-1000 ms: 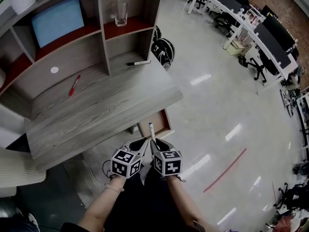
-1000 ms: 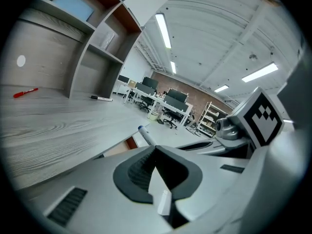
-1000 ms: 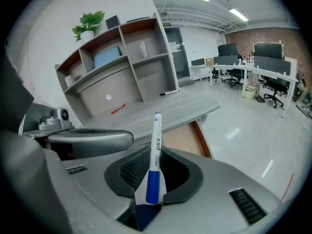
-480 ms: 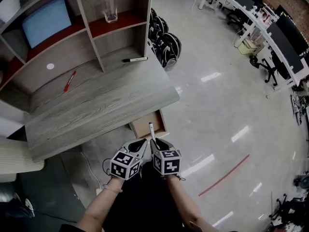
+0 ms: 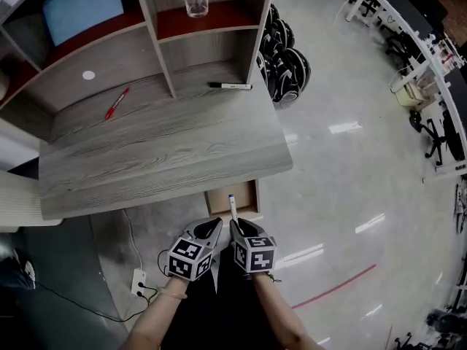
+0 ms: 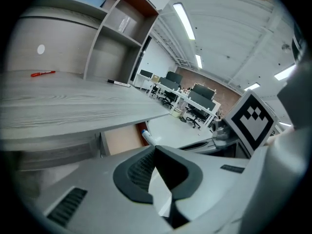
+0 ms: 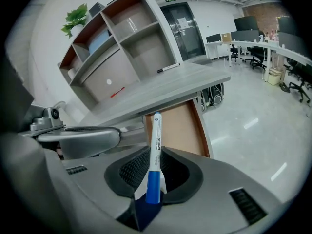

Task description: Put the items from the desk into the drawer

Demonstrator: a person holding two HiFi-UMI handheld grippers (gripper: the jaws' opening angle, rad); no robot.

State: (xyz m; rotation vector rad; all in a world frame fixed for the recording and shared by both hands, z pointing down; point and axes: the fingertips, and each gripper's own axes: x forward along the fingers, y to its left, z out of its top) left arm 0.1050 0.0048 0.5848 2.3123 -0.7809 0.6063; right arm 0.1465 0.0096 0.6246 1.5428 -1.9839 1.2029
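Note:
The grey wooden desk [image 5: 160, 152] carries a red marker [image 5: 117, 102] at its back left and a black marker [image 5: 230, 86] under the shelf. Below the desk's front right edge an open drawer [image 5: 248, 199] shows its brown bottom. My right gripper [image 5: 236, 224] is shut on a blue-and-white marker [image 7: 156, 130], which stands upright with its tip over the drawer [image 7: 183, 126]. My left gripper [image 5: 211, 228] hangs close beside it. In the left gripper view its tips [image 6: 155, 149] meet with nothing held.
Shelves at the desk's back hold a glass [image 5: 197, 4] and a blue panel [image 5: 82, 7]. A white sticker [image 5: 88, 74] marks the back panel. Black round objects [image 5: 286, 64] lie on the floor right of the desk. A power strip [image 5: 139, 283] lies at lower left. Office chairs stand far right.
Both grippers have sunk side by side toward the open drawer, the right one still holding the marker. The head view has shifted, so the desk sits further right.

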